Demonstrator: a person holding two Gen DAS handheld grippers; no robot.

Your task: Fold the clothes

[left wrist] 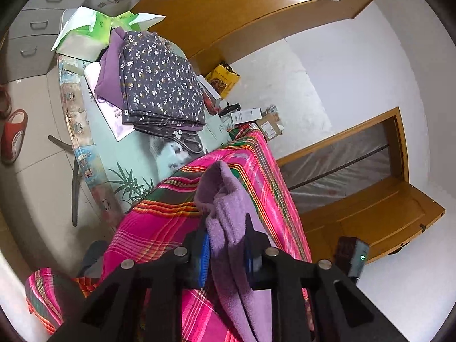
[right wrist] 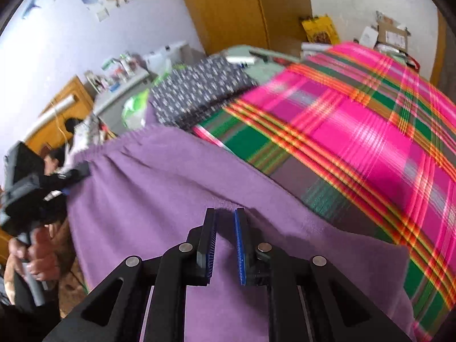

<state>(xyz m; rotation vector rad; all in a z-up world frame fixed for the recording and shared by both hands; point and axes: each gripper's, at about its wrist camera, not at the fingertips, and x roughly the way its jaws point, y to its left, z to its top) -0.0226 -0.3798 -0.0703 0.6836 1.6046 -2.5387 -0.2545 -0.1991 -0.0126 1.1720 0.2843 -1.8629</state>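
Note:
A purple fleece garment [right wrist: 159, 188] hangs stretched over a pink, green and orange plaid cloth [right wrist: 356, 131]. My left gripper [left wrist: 226, 228] is shut on a bunched corner of the purple garment [left wrist: 228, 208], which rises above its fingers. It also shows in the right wrist view [right wrist: 77, 172], pinching the gathered far edge. My right gripper [right wrist: 225, 213] is shut on the near edge of the garment, a thin fold between its blue pads.
A folded grey floral cloth [left wrist: 159, 85] lies on purple clothes on the table [left wrist: 128, 156], beside green tissue packs [left wrist: 94, 25] and small boxes [left wrist: 268, 122]. Red slippers [left wrist: 14, 134] are on the floor. Wooden doors [left wrist: 228, 5] stand behind.

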